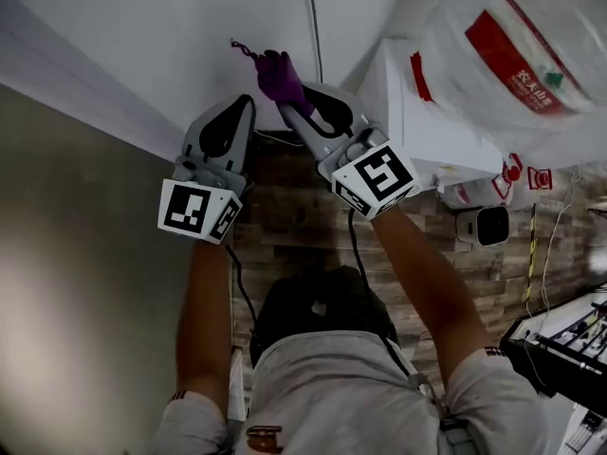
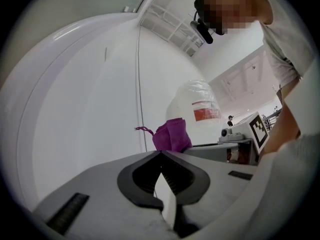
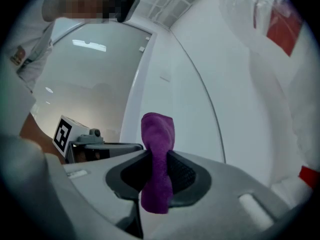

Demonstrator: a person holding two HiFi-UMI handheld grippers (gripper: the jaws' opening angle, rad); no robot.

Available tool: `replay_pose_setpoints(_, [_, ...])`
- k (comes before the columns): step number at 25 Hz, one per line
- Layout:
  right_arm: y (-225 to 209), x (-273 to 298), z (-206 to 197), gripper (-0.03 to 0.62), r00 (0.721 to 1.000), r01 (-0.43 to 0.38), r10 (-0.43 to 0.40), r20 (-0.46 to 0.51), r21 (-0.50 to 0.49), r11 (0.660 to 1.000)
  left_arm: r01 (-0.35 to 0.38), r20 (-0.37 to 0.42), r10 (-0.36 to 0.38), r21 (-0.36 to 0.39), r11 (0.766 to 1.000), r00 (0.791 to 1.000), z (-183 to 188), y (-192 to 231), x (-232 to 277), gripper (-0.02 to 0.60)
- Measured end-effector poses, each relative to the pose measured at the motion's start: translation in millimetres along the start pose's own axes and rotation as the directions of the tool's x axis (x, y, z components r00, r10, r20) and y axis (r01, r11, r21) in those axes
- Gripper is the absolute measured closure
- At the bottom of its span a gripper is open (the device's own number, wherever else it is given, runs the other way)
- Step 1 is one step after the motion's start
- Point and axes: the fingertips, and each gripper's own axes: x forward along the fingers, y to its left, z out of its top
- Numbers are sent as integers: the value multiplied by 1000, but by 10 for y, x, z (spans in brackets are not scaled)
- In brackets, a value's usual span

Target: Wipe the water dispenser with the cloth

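Between your right gripper's jaws: the purple cloth, pinched mid-length. One end sticks up past the fingertips, the other hangs below the pads. Grip looks secure.

The water dispenser is the white box just right of that gripper, with a bagged water bottle on top. The cloth tip sits left of the dispenser's near edge, up by the white wall and close to the thin cable running down it. Can't tell if it's touching the wall. It's not on the dispenser.

Left gripper: jaws closed together, nothing in them, parked beside the right one.

My read: cloth is in hand, wiping contact not made yet. Next move needs the right gripper swung right so the free cloth end lands flat on the dispenser's side face, then stroked along it. Don't loosen the pinch, and watch the bag on the bottle.
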Motion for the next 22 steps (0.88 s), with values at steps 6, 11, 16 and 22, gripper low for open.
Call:
replay_pose_setpoints(6, [55, -163, 713, 500, 999, 21, -22, 43, 17, 1000, 33, 15, -33, 24, 999, 999, 716, -202, 44, 583])
replay_pose_setpoints(11, [145, -309, 1213, 500, 996, 30, -32, 85, 30, 999, 63, 28, -64, 45, 997, 998, 1196, -367, 6, 583])
replay_pose_setpoints(16, [114, -487, 1411, 500, 992, 42, -51, 113, 76, 996, 84, 44, -86, 45, 995, 995, 1401, -560, 12, 583])
replay_pose_setpoints(22, [140, -695, 1480, 502, 989, 47, -62, 134, 110, 993, 96, 44, -97, 28, 995, 994, 1470, -720, -4, 583])
